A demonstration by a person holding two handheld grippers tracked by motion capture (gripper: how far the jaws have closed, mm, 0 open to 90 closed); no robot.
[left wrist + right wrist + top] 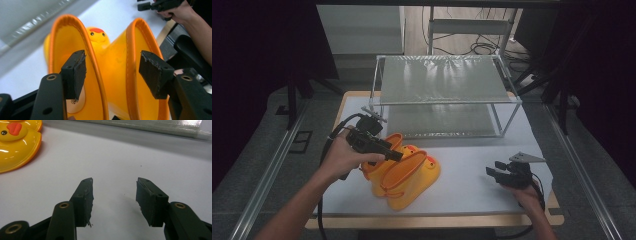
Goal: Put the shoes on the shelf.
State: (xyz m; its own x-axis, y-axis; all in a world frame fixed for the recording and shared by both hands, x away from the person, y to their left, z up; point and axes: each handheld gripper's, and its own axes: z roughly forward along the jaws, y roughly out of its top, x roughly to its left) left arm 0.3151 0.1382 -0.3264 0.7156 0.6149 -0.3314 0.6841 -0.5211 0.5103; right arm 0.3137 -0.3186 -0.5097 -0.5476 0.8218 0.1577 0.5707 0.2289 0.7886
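Now both boots' (110,65) rims sit between left claw (112,72).

Both grippers on show — jaws parted.
Left gripper (384,150) angled rightward and down, jaws spread wide, pads pressing nothing; right gripper (497,171) held low, pointing left — gap bare between pads.
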